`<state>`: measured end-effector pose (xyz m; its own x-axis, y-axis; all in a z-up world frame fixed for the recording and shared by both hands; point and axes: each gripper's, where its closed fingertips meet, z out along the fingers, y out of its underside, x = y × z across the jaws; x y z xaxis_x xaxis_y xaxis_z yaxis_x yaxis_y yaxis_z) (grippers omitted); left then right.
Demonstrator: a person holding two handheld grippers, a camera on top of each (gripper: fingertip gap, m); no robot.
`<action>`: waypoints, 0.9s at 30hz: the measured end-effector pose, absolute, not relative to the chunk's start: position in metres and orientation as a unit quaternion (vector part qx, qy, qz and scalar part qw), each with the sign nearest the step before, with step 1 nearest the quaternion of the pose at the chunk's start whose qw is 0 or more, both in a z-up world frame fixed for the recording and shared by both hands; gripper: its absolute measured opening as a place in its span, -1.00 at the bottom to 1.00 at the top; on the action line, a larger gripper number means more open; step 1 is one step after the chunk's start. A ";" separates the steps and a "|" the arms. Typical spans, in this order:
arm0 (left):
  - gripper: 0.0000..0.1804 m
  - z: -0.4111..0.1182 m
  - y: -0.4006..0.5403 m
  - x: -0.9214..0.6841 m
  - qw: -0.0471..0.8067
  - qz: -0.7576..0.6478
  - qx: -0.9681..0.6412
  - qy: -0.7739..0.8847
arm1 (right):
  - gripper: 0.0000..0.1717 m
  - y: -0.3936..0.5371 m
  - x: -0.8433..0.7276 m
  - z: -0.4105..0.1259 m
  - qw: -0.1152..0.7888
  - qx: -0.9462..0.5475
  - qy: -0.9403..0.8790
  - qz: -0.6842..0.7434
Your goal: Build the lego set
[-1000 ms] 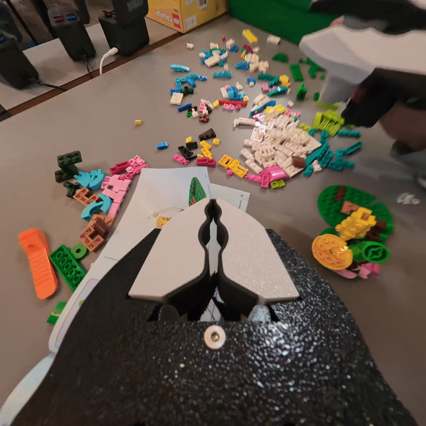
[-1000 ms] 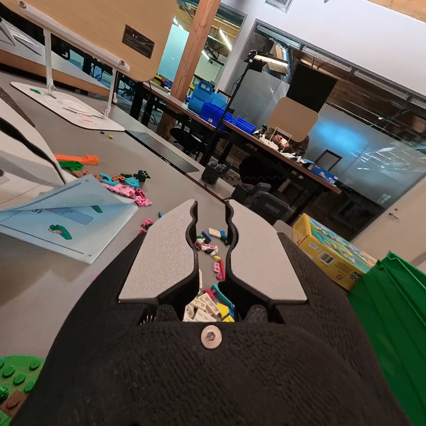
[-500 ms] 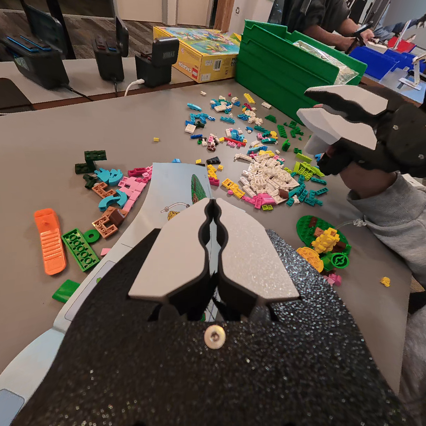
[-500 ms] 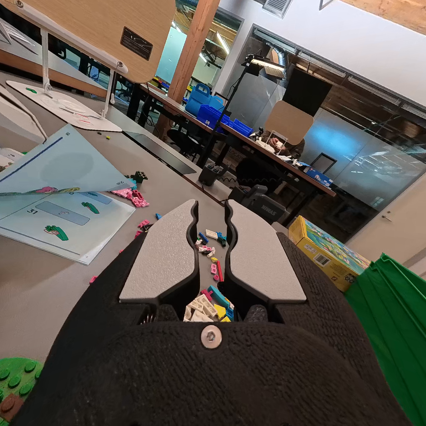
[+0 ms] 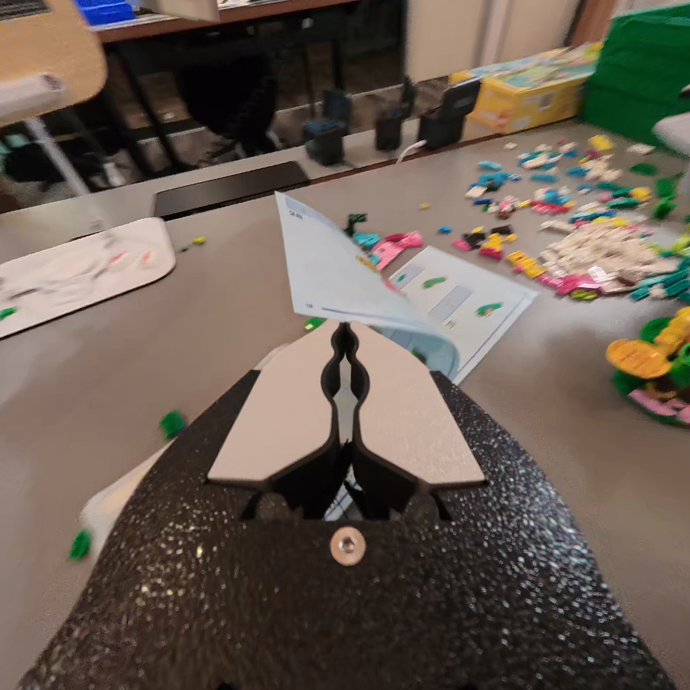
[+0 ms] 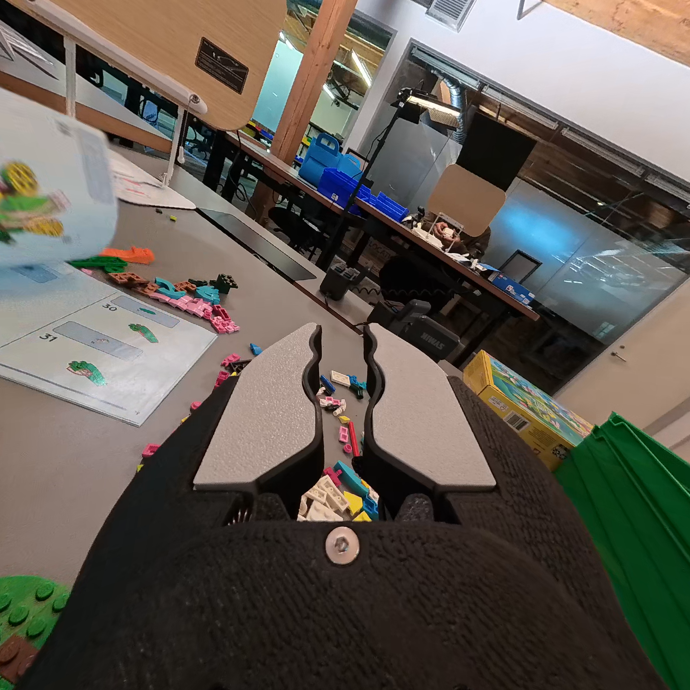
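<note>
Two grippers: left gripper (image 5: 344, 328), jaws clenched on a lifted pale-blue paper booklet page (image 5: 328, 269); right gripper (image 6: 341, 338), jaws parted, empty, above scattered plastic bricks (image 6: 338, 403) on the grey desk (image 6: 56, 466).

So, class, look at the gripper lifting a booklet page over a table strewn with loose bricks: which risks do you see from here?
1. The left gripper pinches the thin booklet page by its very edge; a tug might tear it or let it slip.
2. The lifted page swings close to the pink bricks and may sweep them about.
3. The right gripper, jaws apart, hangs over scattered small bricks and could knock them.
</note>
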<state>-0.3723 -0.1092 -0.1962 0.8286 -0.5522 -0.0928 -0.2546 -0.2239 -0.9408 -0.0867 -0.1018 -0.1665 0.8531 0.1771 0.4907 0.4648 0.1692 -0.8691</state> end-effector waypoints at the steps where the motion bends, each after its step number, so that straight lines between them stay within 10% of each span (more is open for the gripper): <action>1: -1.00 -0.198 -0.115 -0.386 0.567 -0.112 -0.776 0.253 | -0.77 -0.102 -0.087 -0.167 0.721 -0.637 -0.253 -0.100; 14: -1.00 -0.215 -0.143 -0.380 0.564 -0.155 -0.767 0.265 | -0.78 -0.099 -0.089 -0.175 0.705 -0.641 -0.275 -0.127; 27: -0.21 -0.277 -0.113 -0.227 0.396 -0.154 -0.760 0.492 | -0.79 -0.100 -0.090 -0.174 0.707 -0.637 -0.279 -0.128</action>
